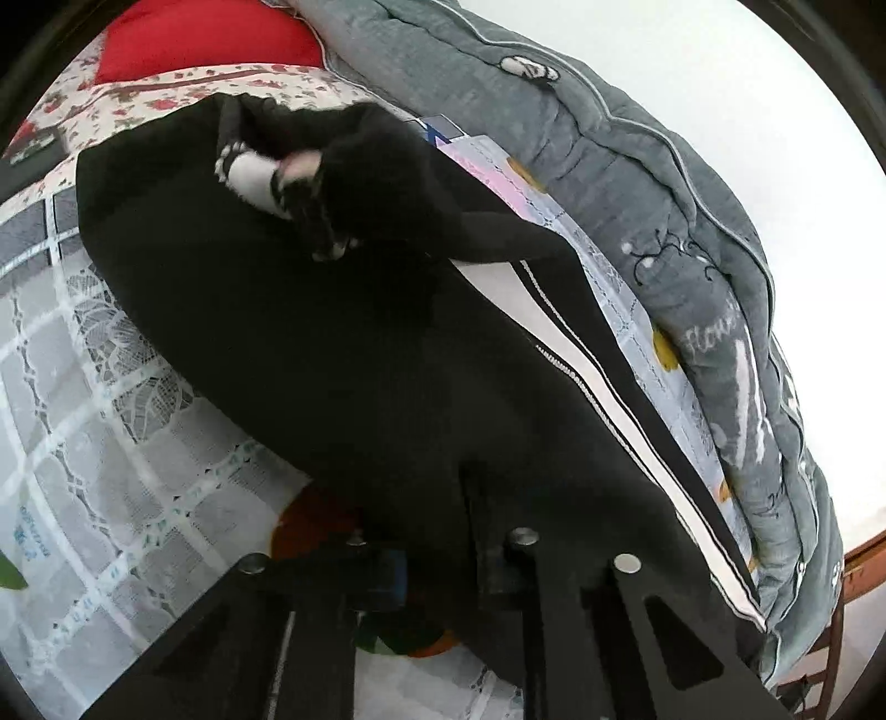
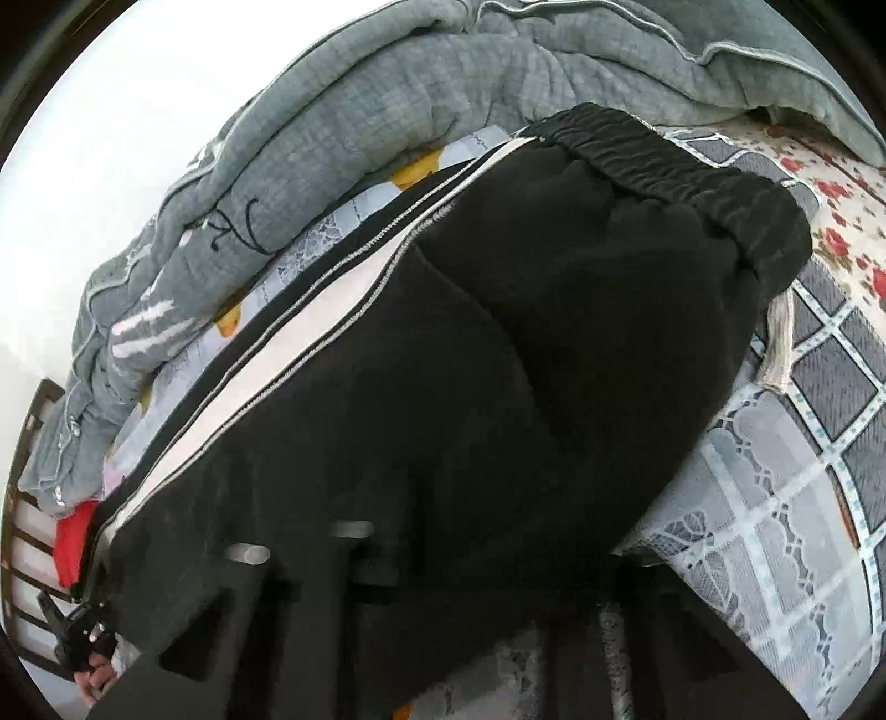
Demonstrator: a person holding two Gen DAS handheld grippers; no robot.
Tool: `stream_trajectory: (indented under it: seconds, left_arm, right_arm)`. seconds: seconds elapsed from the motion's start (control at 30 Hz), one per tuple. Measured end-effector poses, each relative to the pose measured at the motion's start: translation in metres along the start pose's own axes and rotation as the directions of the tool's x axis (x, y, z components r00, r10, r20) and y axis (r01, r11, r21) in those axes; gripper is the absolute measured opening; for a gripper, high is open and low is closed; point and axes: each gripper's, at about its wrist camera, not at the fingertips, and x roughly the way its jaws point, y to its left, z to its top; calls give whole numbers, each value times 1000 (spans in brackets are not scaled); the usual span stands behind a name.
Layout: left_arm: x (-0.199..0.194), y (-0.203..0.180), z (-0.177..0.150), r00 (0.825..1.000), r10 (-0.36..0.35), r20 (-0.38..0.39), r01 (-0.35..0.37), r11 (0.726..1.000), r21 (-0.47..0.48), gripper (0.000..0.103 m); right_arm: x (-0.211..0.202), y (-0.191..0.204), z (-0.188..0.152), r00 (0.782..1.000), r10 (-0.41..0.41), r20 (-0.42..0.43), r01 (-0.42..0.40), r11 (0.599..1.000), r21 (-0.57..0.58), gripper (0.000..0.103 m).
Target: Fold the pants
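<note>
Left tool (image 1: 443,554) seems clamped on the hem of the black fleece pants with a white side stripe (image 1: 332,343); right tool (image 2: 476,559), blurred, I cannot tell. Pants lie flat on the lace-covered bed (image 1: 83,387), likely for halving.

The bed is covered with a grey sheet (image 1: 83,399) that has a pattern of white squares and lace-like leaves. Near one end lies a cloth with small red flowers (image 2: 841,221). A thick grey quilt (image 1: 653,183) is bunched along the far side of the bed, and a red pillow (image 1: 205,39) lies beside it. Behind the quilt stands a plain white wall (image 1: 720,72), bright with soft daylight. A brown wooden frame (image 1: 830,620) shows at the edge.
</note>
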Motion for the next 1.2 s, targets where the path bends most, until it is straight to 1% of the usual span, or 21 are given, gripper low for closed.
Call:
stream_trajectory:
  seconds: [0.03, 0.07, 0.17, 0.2, 0.3, 0.47, 0.63, 0.7, 0.77, 0.83, 0.9, 0.93, 0.97, 1.0, 1.07, 1.13, 1.17, 1.2]
  left_arm:
    - [-4, 0, -2, 1000, 3, 6, -3, 1000, 12, 13]
    - [-10, -1, -6, 1000, 14, 16, -14, 999, 32, 12]
    - [-29, -6, -17, 998, 29, 53, -33, 996, 84, 11]
    - [-36, -8, -21, 998, 28, 57, -34, 994, 108, 11]
    - [-56, -6, -38, 999, 7, 54, -15, 990, 141, 10]
    - [-80, 5, -73, 999, -7, 39, 0, 984, 179, 10]
    - [-101, 14, -103, 999, -47, 24, 42, 984, 171, 10]
    - [-112, 17, -115, 998, -64, 19, 60, 981, 183, 10]
    - [-119, 18, -125, 997, -79, 19, 73, 975, 210, 10]
    - [-122, 18, -132, 997, -72, 12, 67, 968, 241, 11]
    - [-122, 21, -135, 998, -67, 10, 63, 967, 248, 14]
    - [-122, 22, -135, 998, -56, 7, 52, 968, 244, 19]
    - [-122, 23, -134, 999, -40, 0, 38, 970, 241, 22]
    - [-124, 25, -134, 1000, -25, -1, 24, 969, 246, 22]
    - [-130, 27, -136, 1000, -19, 8, 16, 963, 267, 27]
    - [-140, 32, -140, 998, 25, 51, -39, 959, 280, 57]
    - [-145, 34, -141, 997, 37, 75, -57, 957, 286, 61]
    - [-151, 36, -143, 995, 38, 95, -65, 952, 298, 61]
  right_arm:
    - [-4, 1, -1, 1000, 6, 20, -5, 1000, -10, 13]
    - [-13, 3, -5, 998, 11, 58, -10, 1000, -26, 8]
    - [-39, 6, -14, 990, 40, 133, -31, 997, -69, 7]
    - [-47, 4, -18, 989, 44, 143, -34, 997, -72, 7]
    - [-69, -6, -33, 987, 17, 161, -3, 996, -91, 7]
    - [-105, -38, -60, 985, 22, 170, -7, 996, -87, 7]
    - [-137, -69, -91, 985, 8, 173, 9, 995, -97, 7]
    - [-148, -80, -102, 984, 6, 176, 12, 995, -101, 7]
    - [-160, -93, -112, 984, 18, 177, -2, 996, -93, 8]
    - [-169, -107, -120, 983, 39, 179, -28, 997, -68, 8]
    - [-170, -114, -125, 985, 36, 169, -25, 997, -67, 10]
    - [-171, -116, -126, 985, 17, 171, -3, 997, -78, 19]
    - [-172, -119, -127, 985, 0, 173, 14, 997, -80, 30]
    - [-176, -124, -127, 984, -14, 180, 28, 997, -74, 34]
    - [-185, -138, -126, 977, -16, 214, 23, 999, -30, 52]
    - [-190, -150, -119, 971, -31, 236, 27, 999, 21, 62]
    - [-189, -158, -113, 972, -23, 234, 11, 999, 49, 63]
    - [-188, -164, -107, 973, -11, 232, -7, 997, 76, 63]
